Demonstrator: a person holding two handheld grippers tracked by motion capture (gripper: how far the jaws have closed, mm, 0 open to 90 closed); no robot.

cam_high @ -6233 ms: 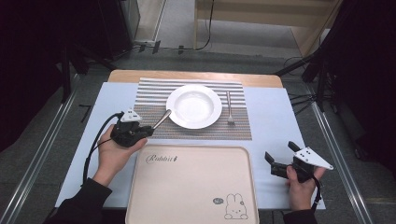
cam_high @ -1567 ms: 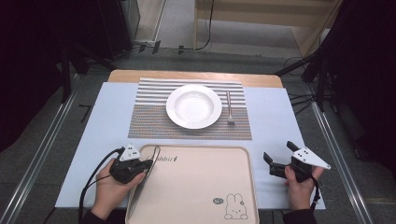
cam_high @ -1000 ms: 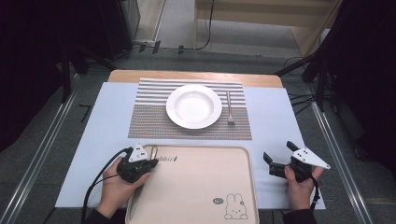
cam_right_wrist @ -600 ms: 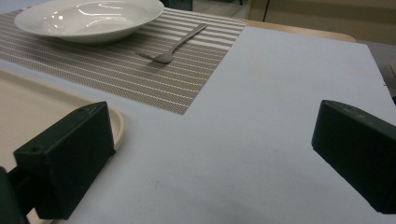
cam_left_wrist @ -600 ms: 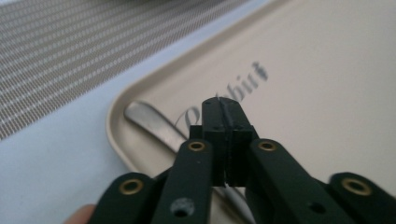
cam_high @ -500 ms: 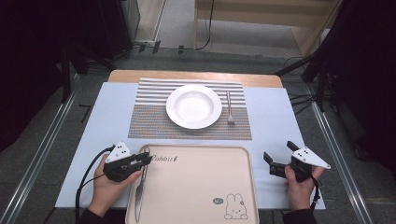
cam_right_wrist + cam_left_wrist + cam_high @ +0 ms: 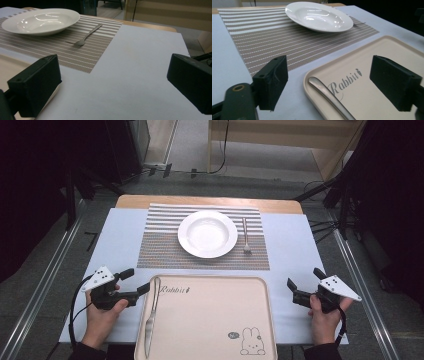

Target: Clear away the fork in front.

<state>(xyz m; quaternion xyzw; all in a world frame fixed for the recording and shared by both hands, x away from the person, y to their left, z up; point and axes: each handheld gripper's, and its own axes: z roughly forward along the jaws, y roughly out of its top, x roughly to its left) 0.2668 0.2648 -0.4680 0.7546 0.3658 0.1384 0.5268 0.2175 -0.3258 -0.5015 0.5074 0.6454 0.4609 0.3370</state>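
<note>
High view: whole layout w/ beige tray (image 7: pixel 210 320) as landmark. Left gripper (image 7: pixel 134 285) sits just off tray's near-left corner, jaws apart, holding nothing, pointing toward tray rim. Right gripper (image 7: pixel 297 292) is off tray's right edge, over the pale blue table cover (image 7: pixel 295 245), jaws also spread, empty.

Knife (image 7: pixel 150 317): long, slim, plain silver metal. Lies inside tray along its left side, roughly parallel to that edge, rounded handle end at the far side next to the "Rabbit" lettering. Free of both grippers; left gripper is just beside its far end, not touching.

Left gripper view adds what high view can't: knife's (image 7: pixel 329 96) handle end close up, smooth and polished, resting on tray floor (image 7: pixel 372 100) just inside the rim, seen low between the two open jaws. Beyond tray: striped placemat (image 7: pixel 274 37) and white plate (image 7: pixel 319 16).

Right gripper view: shows fork (image 7: pixel 86 35) lying on placemat (image 7: pixel 62 50) beside plate (image 7: pixel 40 21), tines toward the camera, plus a sliver of tray at the lower left. High view puts the fork (image 7: pixel 245 235) right of plate (image 7: pixel 207 233), beyond tray's far edge.
</note>
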